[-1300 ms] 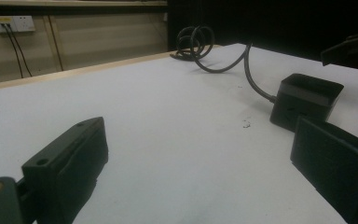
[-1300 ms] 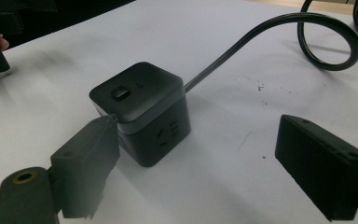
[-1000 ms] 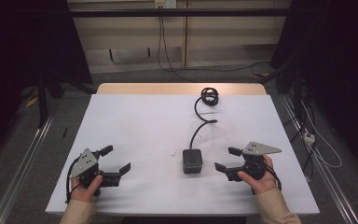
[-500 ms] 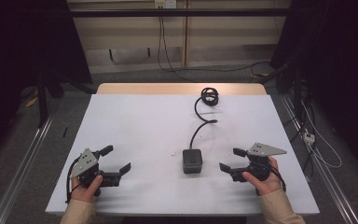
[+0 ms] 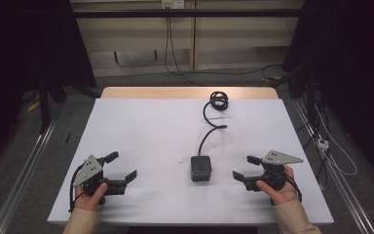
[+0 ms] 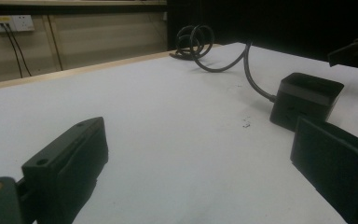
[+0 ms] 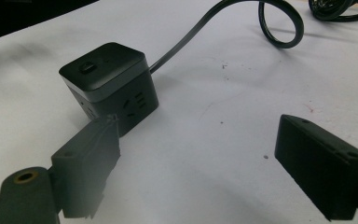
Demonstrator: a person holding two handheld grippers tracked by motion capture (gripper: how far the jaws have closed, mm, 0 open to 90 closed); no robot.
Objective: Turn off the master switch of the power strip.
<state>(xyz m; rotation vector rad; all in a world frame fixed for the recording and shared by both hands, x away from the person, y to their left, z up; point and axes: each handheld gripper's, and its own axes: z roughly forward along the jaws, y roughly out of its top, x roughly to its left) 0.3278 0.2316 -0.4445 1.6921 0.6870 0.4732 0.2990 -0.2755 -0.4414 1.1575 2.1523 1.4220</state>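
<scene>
The cube socket (image 5: 200,168) sits on the tabletop (image 5: 146,131) toward the near edge, a little right of the middle, flat on its base with its switch face up. Its cord (image 5: 213,127) leaves the far side and runs in loops to a coil (image 5: 219,100) at the far edge, so the cube's free faces are the near, left and right ones.

My right gripper (image 5: 248,168) is near the cube, on its right side and level with it, jaws spread wide and holding nothing. In the right gripper view the cube (image 7: 109,81) lies ahead and off toward my left jaw, one corner turned toward me, not centred in the gap. My left gripper (image 5: 121,168) rests toward the near left corner, well apart from the cube, also spread and empty; in the left gripper view the cube (image 6: 305,100) shows far off to the right.

I judge the right gripper is the one to take it. The move would be leftward along the near edge, and I would need to swing the jaws so the cube's two flat sides meet them squarely, clear of the cord.
</scene>
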